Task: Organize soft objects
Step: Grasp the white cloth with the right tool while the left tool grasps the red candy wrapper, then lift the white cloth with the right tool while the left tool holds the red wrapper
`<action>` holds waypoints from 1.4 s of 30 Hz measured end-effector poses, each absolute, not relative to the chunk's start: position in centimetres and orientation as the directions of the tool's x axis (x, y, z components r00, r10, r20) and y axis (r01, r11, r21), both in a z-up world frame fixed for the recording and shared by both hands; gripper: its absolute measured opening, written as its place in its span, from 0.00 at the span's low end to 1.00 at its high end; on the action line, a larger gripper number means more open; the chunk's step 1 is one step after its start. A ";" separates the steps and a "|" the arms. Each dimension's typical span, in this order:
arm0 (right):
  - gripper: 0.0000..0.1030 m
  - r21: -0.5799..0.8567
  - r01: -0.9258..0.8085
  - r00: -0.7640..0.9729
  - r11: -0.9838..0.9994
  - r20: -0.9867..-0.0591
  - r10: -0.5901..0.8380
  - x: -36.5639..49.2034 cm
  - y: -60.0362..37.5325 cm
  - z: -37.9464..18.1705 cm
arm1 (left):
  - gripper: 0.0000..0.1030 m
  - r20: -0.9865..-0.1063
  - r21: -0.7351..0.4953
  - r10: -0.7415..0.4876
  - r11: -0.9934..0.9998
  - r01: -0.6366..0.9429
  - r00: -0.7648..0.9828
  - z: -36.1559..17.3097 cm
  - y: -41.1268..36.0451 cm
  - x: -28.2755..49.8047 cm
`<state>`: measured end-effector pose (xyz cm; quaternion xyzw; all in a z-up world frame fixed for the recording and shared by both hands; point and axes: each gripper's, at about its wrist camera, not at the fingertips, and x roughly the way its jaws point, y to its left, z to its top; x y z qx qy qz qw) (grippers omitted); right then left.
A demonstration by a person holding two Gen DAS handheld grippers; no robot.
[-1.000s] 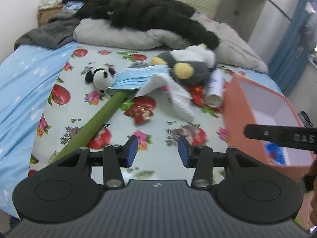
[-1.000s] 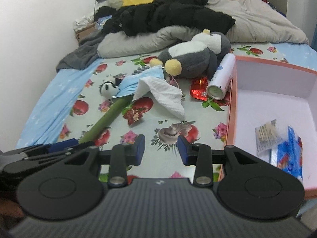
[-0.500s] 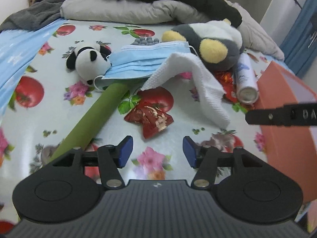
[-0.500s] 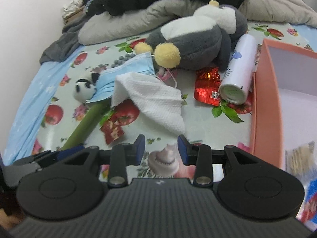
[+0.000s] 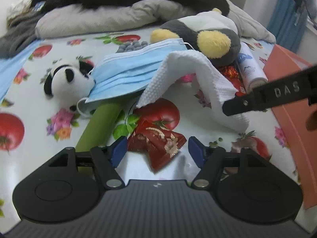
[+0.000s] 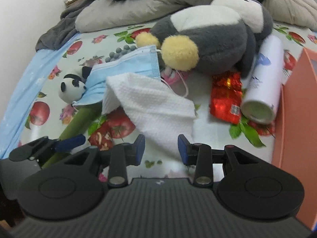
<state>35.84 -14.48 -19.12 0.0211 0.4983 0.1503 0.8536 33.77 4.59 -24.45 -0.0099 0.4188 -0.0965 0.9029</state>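
On the fruit-print sheet lie a white cloth [image 5: 190,79] [image 6: 150,103], a blue face mask [image 5: 134,71] [image 6: 126,65], a small panda plush [image 5: 65,79] [image 6: 72,87] and a grey penguin plush [image 5: 206,33] [image 6: 210,37]. My left gripper [image 5: 156,151] is open, its jaws either side of a dark red snack packet [image 5: 158,144]. My right gripper [image 6: 161,147] is open, its jaws at the near lower end of the white cloth. The right gripper's finger also shows in the left wrist view [image 5: 267,97].
An orange box [image 5: 293,99] [image 6: 297,109] stands at the right. A white spray can [image 6: 263,79] and a shiny red packet [image 6: 225,97] lie beside it. A green tube [image 5: 99,125] runs under the mask. Grey and black bedding [image 5: 111,17] is piled behind.
Both grippers have moved forward and down toward the pile. The left now straddles the dark red packet; the right has reached the white cloth's near end.
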 end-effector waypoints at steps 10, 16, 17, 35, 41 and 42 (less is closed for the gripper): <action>0.31 0.154 -0.271 0.462 0.950 -0.845 0.269 36.3 -13.7 -21.2 | 0.61 -0.754 -0.144 -0.200 0.980 0.140 0.625 -25.8 5.0 34.8; 0.06 0.119 -0.272 0.506 0.955 -0.826 0.248 35.4 -13.9 -19.8 | 0.46 -0.758 -0.188 -0.189 0.980 0.067 0.624 -25.2 5.9 34.4; 0.06 0.109 -0.275 0.516 0.955 -0.822 0.242 35.1 -13.9 -19.4 | 0.45 -0.759 -0.197 -0.190 0.979 0.058 0.622 -25.0 6.0 34.1; 0.05 0.049 -0.306 0.576 0.951 -0.785 0.226 22.9 -14.1 -13.1 | 0.42 -0.730 -0.225 -0.148 0.974 -0.029 0.667 -18.4 6.3 21.2; 0.05 0.045 -0.281 0.576 0.959 -0.791 0.206 18.3 -15.3 -12.6 | 0.42 -0.725 -0.231 -0.151 0.973 -0.030 0.672 -17.1 5.6 16.6; 0.05 0.047 -0.277 0.574 0.960 -0.793 0.205 17.4 -15.6 -12.6 | 0.42 -0.725 -0.232 -0.153 0.972 -0.029 0.672 -17.0 5.3 16.0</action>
